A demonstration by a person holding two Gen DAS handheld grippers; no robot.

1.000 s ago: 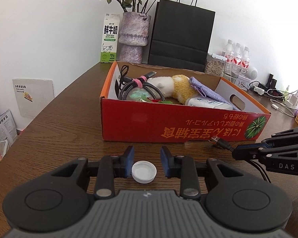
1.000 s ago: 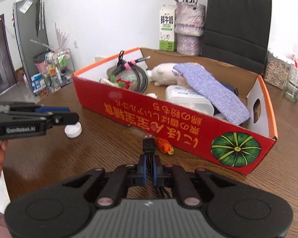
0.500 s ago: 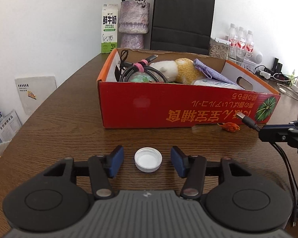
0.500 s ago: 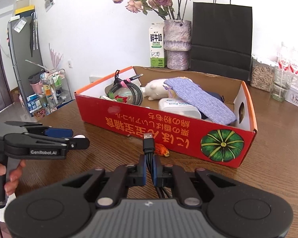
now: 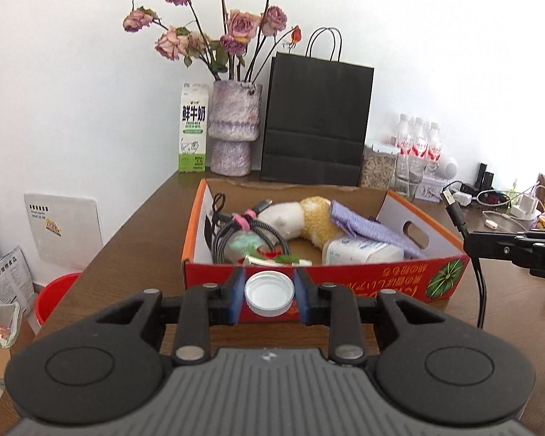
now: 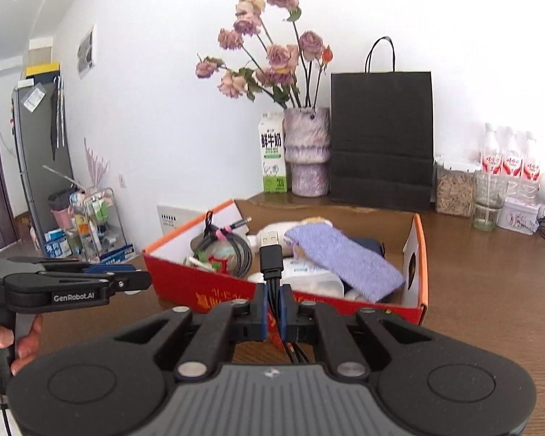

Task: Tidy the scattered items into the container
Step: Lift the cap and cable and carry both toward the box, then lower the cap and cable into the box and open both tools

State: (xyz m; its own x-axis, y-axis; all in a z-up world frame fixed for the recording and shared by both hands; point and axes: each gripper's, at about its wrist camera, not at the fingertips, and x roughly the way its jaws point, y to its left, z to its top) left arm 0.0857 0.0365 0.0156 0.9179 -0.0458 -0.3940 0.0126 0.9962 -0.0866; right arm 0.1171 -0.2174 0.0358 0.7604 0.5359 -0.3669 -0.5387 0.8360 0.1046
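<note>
The left gripper [image 5: 269, 295] squeezes a white cap [image 5: 269, 293]. Only the right view shows the right gripper [image 6: 272, 307] pinching the black cable [image 6: 271, 258].

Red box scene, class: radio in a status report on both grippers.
Left gripper shut on white cap. Right gripper shut on USB cable. Both short of red box. Nothing in the way.

"GenRobot.AI" on left gripper [image 6: 138, 279]; "鲜牛奶" on milk carton [image 5: 193, 132]; box print unreadable.
</note>
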